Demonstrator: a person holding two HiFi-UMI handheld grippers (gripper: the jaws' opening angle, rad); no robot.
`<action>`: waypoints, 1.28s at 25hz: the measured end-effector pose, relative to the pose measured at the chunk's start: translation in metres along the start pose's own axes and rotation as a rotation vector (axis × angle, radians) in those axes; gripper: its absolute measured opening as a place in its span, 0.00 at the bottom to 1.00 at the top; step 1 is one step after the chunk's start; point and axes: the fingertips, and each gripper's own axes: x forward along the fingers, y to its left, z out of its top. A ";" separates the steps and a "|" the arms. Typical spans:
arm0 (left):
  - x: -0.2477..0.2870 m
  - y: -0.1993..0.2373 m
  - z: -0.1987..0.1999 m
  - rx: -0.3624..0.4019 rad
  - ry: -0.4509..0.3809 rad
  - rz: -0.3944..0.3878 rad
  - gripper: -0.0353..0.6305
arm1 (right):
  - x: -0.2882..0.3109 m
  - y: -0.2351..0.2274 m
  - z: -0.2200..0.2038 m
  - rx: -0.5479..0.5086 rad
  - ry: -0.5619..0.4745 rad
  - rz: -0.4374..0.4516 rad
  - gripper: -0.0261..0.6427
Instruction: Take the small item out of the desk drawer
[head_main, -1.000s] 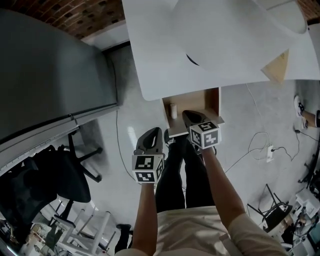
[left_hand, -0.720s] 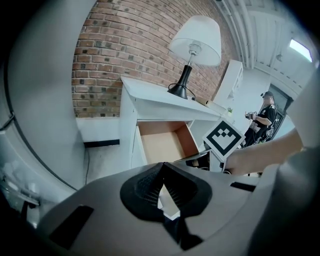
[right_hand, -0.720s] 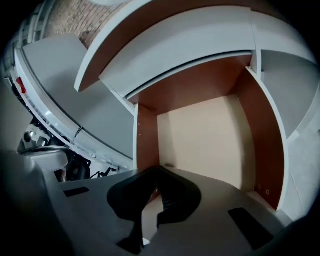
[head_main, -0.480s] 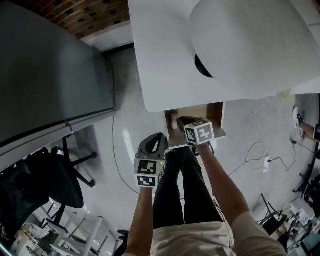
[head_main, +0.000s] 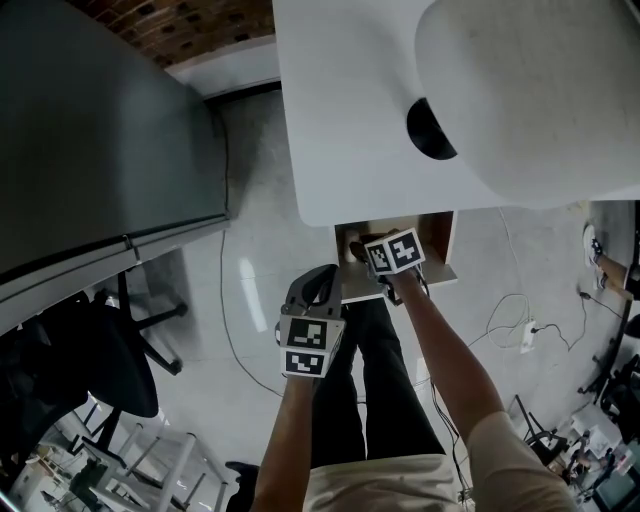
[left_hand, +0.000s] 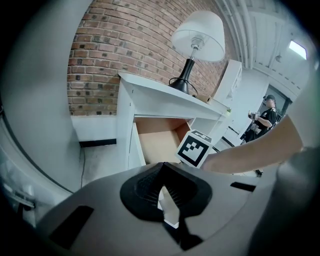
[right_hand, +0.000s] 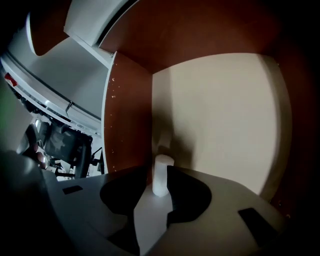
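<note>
In the head view the right gripper (head_main: 358, 249) dips into the open drawer (head_main: 441, 250) under the desk (head_main: 340, 120) edge, the left gripper (head_main: 322, 272) just outside it; the left gripper view shows its jaws together, empty; in the right gripper view the jaws, just opening, stand apart around a small white cylinder (right_hand: 161, 177) near the drawer's left wall.

White surface (head_main: 340, 120) carries a lamp (head_main: 530, 90) w/ white shade, black base. Drawer (head_main: 447, 240) open under front edge: pale bottom, brown walls. Small white cylinder (right_hand: 161, 175) upright on bottom, near a side wall. Grey floor (head_main: 260, 300) below.
</note>
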 end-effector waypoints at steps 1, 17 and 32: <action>0.000 0.000 -0.001 0.006 0.002 0.000 0.08 | 0.003 -0.001 -0.001 0.008 0.009 0.007 0.27; 0.003 0.009 -0.018 0.001 0.020 0.002 0.08 | 0.036 -0.011 -0.011 0.007 0.112 0.043 0.36; 0.004 0.009 -0.033 -0.012 0.042 0.013 0.08 | 0.043 -0.010 -0.013 0.032 0.102 0.045 0.26</action>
